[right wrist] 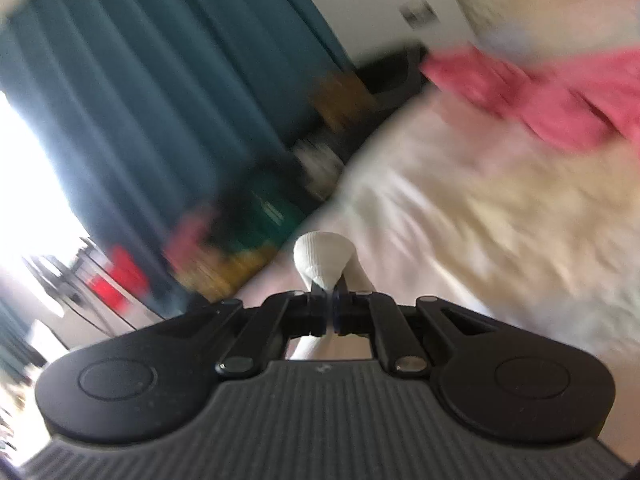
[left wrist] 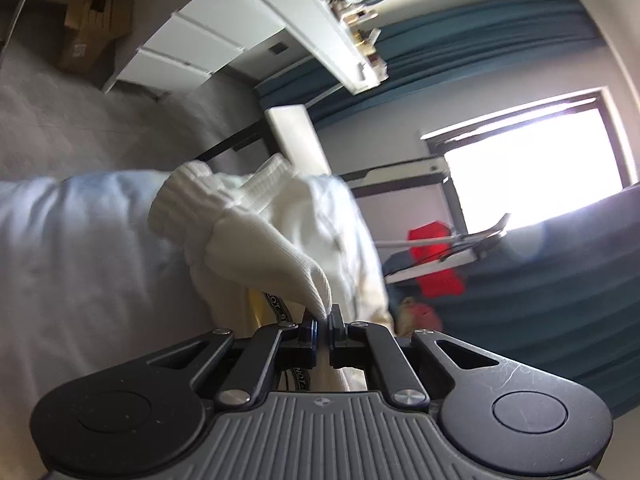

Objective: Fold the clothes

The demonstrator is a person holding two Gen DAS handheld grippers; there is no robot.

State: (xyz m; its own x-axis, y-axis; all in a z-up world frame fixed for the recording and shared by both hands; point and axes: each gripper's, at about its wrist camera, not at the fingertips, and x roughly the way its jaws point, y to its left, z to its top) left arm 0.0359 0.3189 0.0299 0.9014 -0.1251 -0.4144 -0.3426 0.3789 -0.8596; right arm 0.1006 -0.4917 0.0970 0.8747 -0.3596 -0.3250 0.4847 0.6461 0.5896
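My left gripper [left wrist: 323,322] is shut on a white knitted garment [left wrist: 256,236], pinching a corner of it; its ribbed cuffs stick up beyond the fingers. The garment hangs above the pale bed sheet [left wrist: 80,264]. My right gripper [right wrist: 331,306] is shut on another bunched part of the same white knit [right wrist: 323,258], held above the cream bedcover [right wrist: 480,220]. A pink garment [right wrist: 560,108] lies on the bed at the upper right. The right wrist view is blurred by motion.
A white desk with drawers [left wrist: 192,44] and a cardboard box [left wrist: 94,24] stand beyond the bed. Teal curtains [right wrist: 140,100] and a bright window [left wrist: 532,152] are behind. Red objects [left wrist: 436,264] and clutter sit beside the bed.
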